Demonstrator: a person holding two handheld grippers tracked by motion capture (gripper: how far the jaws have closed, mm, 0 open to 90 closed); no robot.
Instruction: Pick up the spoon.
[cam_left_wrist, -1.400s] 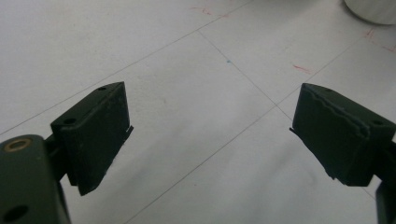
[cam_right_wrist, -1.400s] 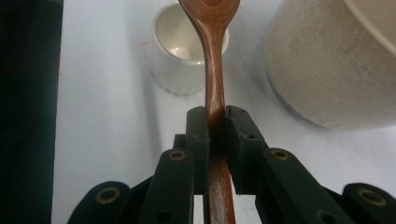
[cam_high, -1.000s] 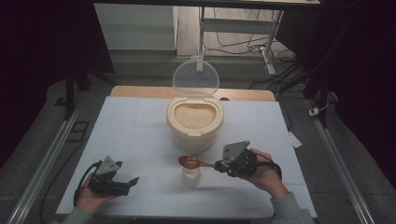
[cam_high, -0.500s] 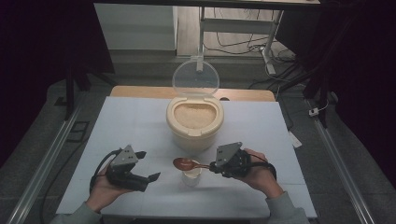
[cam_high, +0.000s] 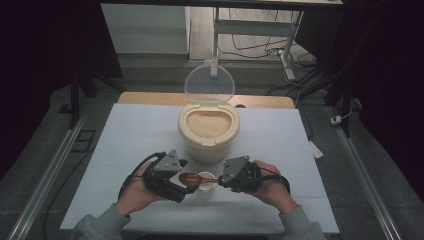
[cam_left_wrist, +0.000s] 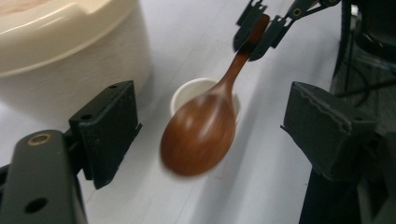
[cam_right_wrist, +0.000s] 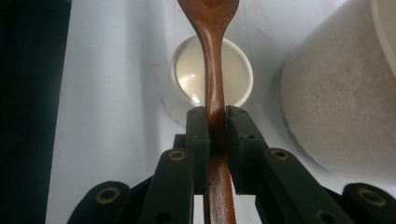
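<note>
A brown wooden spoon (cam_high: 190, 178) is held level over a small white cup (cam_high: 207, 182) in front of the rice container. My right gripper (cam_high: 220, 179) is shut on the spoon's handle (cam_right_wrist: 215, 116), with the cup (cam_right_wrist: 187, 70) below it. My left gripper (cam_high: 186, 183) has come up to the spoon's bowl (cam_left_wrist: 201, 135), which lies between its jaws with a gap on each side. Those jaws are wide apart and have just been closing a little. The right gripper (cam_left_wrist: 259, 28) and the cup (cam_left_wrist: 187, 93) lie beyond them in the left gripper view.
A cream container (cam_high: 209, 131) full of rice stands mid-table with its clear lid (cam_high: 210, 85) tipped up behind it. Its wall is close beside both grippers (cam_left_wrist: 60, 56) (cam_right_wrist: 336, 102). The white table top (cam_high: 135, 135) spreads out on either side.
My left hand has risen from the table's front left and moved right until its jaws flank the spoon's bowl. The right hand drifted slightly left with the spoon.
</note>
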